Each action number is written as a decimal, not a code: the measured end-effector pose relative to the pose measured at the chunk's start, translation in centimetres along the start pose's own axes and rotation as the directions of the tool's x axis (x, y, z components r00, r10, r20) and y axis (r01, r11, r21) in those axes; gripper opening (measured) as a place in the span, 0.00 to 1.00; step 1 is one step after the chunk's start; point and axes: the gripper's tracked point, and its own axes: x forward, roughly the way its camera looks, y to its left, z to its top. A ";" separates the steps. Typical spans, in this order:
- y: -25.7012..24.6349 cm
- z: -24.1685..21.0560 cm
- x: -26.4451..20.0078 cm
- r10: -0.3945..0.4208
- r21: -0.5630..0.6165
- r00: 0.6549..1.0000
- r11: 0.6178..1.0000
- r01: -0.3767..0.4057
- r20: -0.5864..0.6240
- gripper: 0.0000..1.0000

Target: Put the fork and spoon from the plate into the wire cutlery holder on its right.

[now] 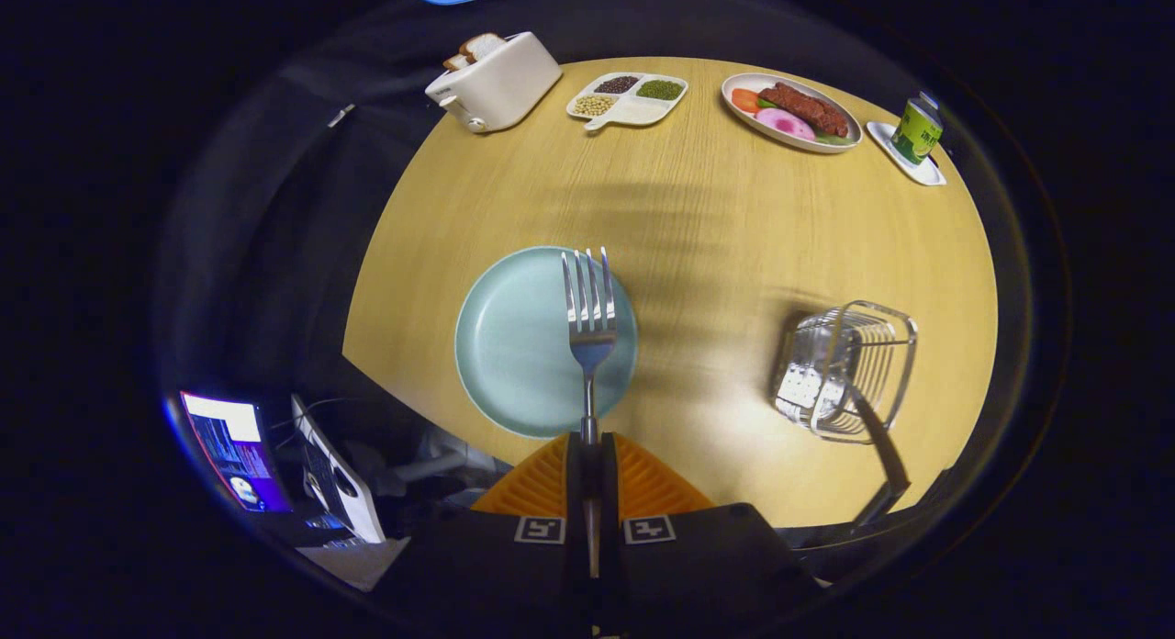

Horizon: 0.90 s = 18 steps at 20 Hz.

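— Where's the fork?
— Pinched by its handle in the closed gripper, tines out over the plate near the table's front edge.
— And the holder?
— Right of the plate, a dark handle sticking out of it.

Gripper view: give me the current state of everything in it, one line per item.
gripper: shut on the fork's handle.
fork: held, tines pointing ahead, over the plate.
plate: bare, just ahead of the fingers.
wire cutlery holder: upright, a dark handle sticking out of it.
toaster: bread in its slots.
divided dish: beans in three compartments.
oval plate: loaded with food.
can: upright on a small tray.
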 end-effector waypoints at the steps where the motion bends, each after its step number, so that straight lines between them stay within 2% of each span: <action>1: -1.0 0.0 -1.2 -0.005 -0.002 1.000 1.000 0.005 -0.002 0.08; 5: -5.1 -0.8 -3.9 -0.016 0.017 0.997 1.000 0.018 -0.071 0.09; 10: -10.0 -2.2 -5.2 -0.037 0.056 0.975 0.997 0.051 -0.218 0.08; 15: -13.1 -2.9 -6.3 -0.067 0.041 0.927 0.995 0.088 -0.370 0.08; 18: -13.3 -3.2 -6.0 -0.052 0.056 0.896 0.995 0.086 -0.442 0.08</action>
